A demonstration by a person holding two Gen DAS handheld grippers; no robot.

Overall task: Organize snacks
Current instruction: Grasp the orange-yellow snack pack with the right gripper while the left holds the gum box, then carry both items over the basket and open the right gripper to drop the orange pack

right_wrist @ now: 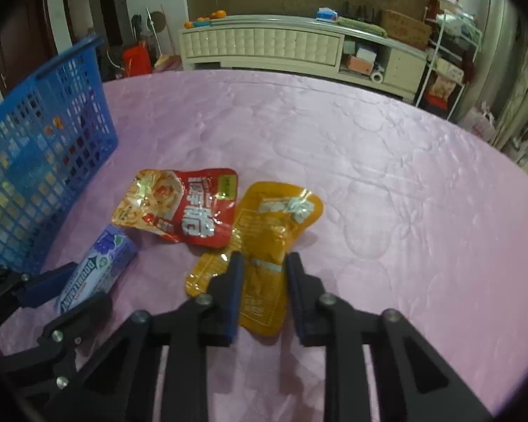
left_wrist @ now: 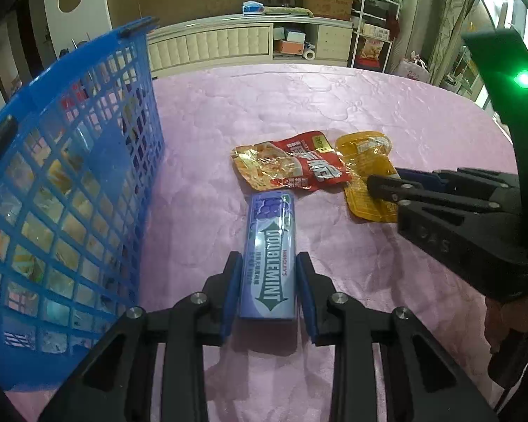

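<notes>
While both grippers sit low over the pink tablecloth, each has its fingers spread around a different snack. The left gripper straddles the gum tube, a purple cylinder lying on its side and pointing away from the camera; the blue pads stand just beside its sides, and I cannot tell whether they touch it. The right gripper is partly open over the yellow packet, which lies flat between its fingers, the pads apart from each other with the packet's lower half in the gap. A red packet lies flat just beyond the gum tube, its edge overlapping the yellow packet. The blue basket stands to the left of the gum tube, with wrapped snacks showing through its mesh wall.
</notes>
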